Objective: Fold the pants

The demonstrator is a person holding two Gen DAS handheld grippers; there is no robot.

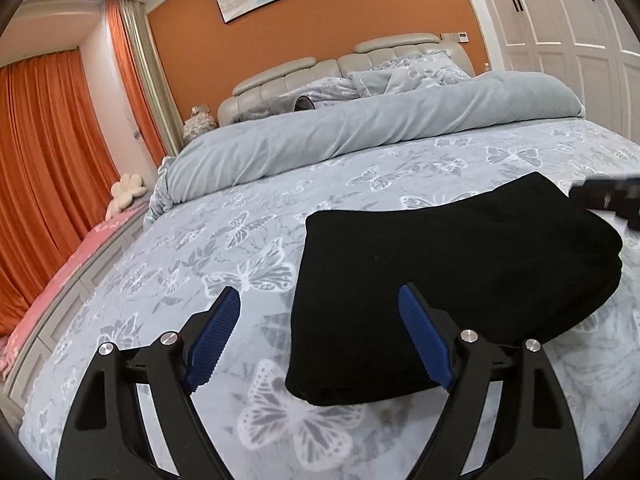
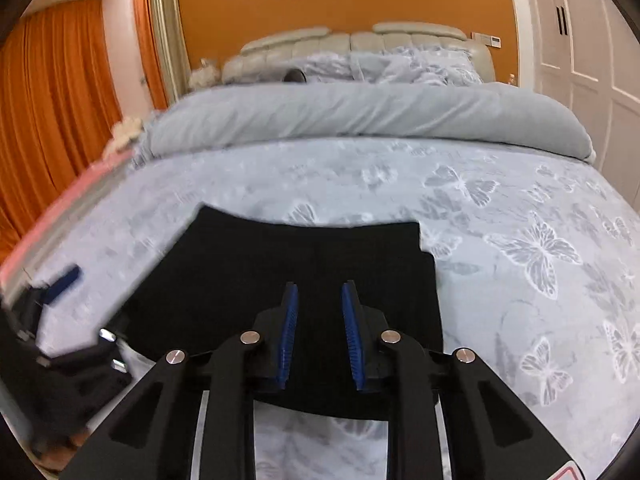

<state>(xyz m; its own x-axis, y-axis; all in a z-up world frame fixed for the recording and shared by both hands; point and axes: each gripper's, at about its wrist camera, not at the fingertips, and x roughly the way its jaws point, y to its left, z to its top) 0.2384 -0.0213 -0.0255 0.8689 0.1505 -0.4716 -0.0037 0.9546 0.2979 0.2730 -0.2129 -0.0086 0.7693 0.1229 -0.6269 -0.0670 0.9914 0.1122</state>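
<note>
From the left wrist, the left gripper [image 1: 318, 300] hangs with its blue pads [image 1: 214, 338] spread wide and nothing between them, just over the near left corner of the black pants [image 1: 452, 276], which lie folded in a thick stack on the butterfly-print bedsheet [image 1: 224, 240]; the right gripper [image 1: 608, 200] shows at the far right edge. From the right wrist, the right gripper [image 2: 319, 292] has its jaws drawn close with a narrow empty gap, above the pants [image 2: 280, 272], and the left gripper [image 2: 60, 280] appears blurred at the left.
</note>
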